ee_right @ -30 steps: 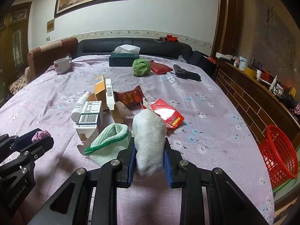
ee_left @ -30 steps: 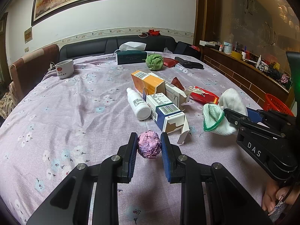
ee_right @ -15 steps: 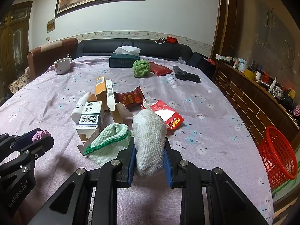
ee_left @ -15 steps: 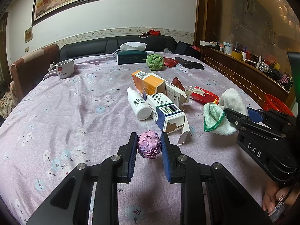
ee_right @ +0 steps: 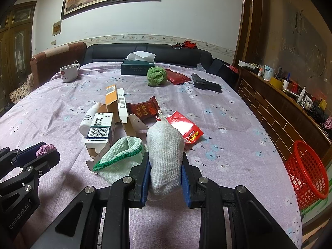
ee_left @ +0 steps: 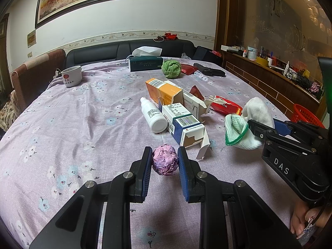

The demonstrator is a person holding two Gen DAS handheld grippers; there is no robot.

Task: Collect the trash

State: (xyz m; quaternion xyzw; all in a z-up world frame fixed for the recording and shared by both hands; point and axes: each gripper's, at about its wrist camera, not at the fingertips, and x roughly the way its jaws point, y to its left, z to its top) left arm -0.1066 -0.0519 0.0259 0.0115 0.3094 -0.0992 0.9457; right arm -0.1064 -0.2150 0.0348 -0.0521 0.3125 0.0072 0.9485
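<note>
My left gripper [ee_left: 165, 162] is shut on a crumpled pink paper ball [ee_left: 165, 162], held just above the purple flowered tablecloth [ee_left: 72, 112]. The ball also shows in the right wrist view [ee_right: 46, 149]. My right gripper [ee_right: 165, 166] is shut on a white sock with a green cuff [ee_right: 164, 155], which also shows in the left wrist view [ee_left: 247, 124]. A red mesh basket [ee_right: 307, 172] stands on the floor to the right of the table.
Mid-table lie opened medicine boxes [ee_left: 182, 124], a white bottle [ee_left: 152, 115], a red cigarette pack [ee_right: 185, 128] and a dark red snack wrapper [ee_right: 143, 110]. Further back are a white cup [ee_left: 71, 75], a tissue box [ee_left: 145, 63], a green cloth ball [ee_left: 171, 68] and a black object [ee_right: 205, 85].
Almost nothing has moved. Both grippers keep their hold and hover in place.
</note>
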